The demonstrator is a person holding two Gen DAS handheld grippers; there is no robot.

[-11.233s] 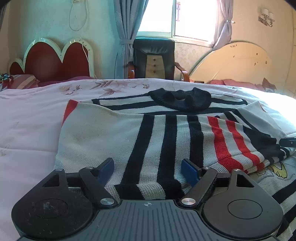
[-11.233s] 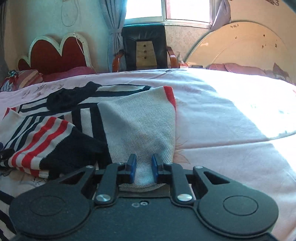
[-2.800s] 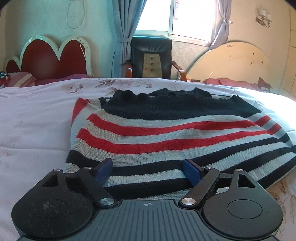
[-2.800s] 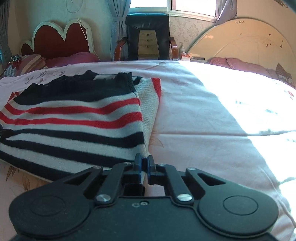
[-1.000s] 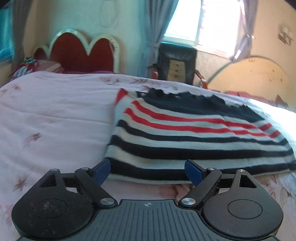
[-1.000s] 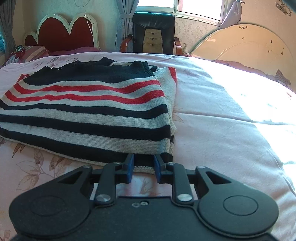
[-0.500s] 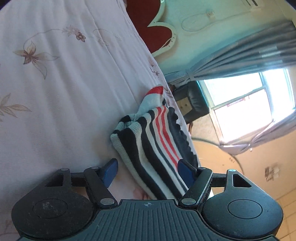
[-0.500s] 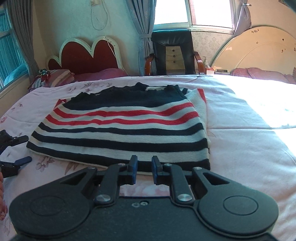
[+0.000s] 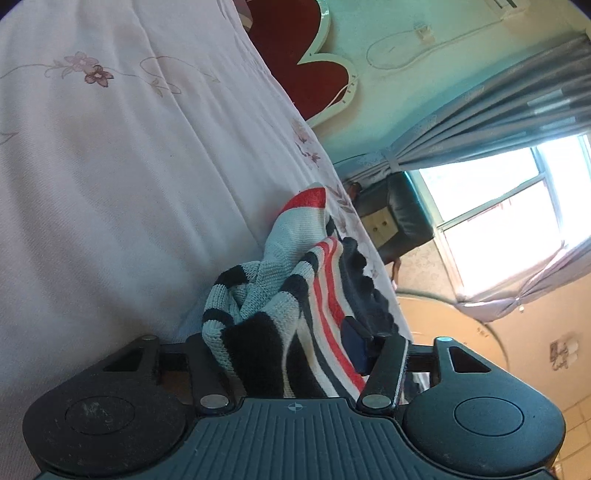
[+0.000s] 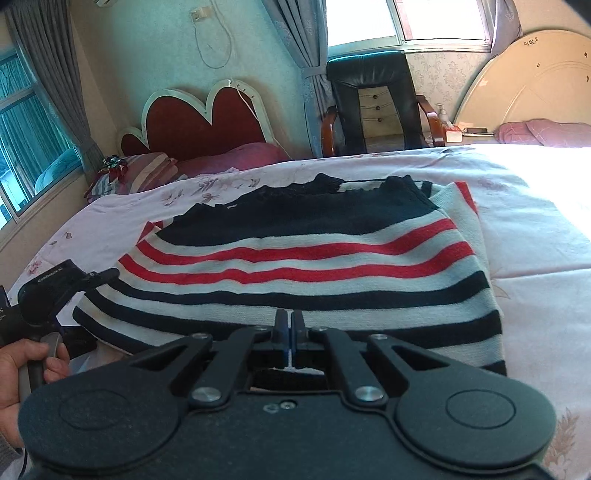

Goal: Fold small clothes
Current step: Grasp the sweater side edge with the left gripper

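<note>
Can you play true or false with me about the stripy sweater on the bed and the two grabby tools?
1. The striped sweater lies on a bed with a pink flowered cover. True.
2. The left tool has a bunched corner of the sweater between its fingers. True.
3. The sweater's stripes are green and yellow. False: they are red, dark and whitish.
4. The right tool is wide open. False: its blue fingers are nearly together at the sweater's near edge.
5. A black chair stands behind the bed, under the window. True.
6. The sweater hangs on the chair. False: it rests on the bed.
</note>
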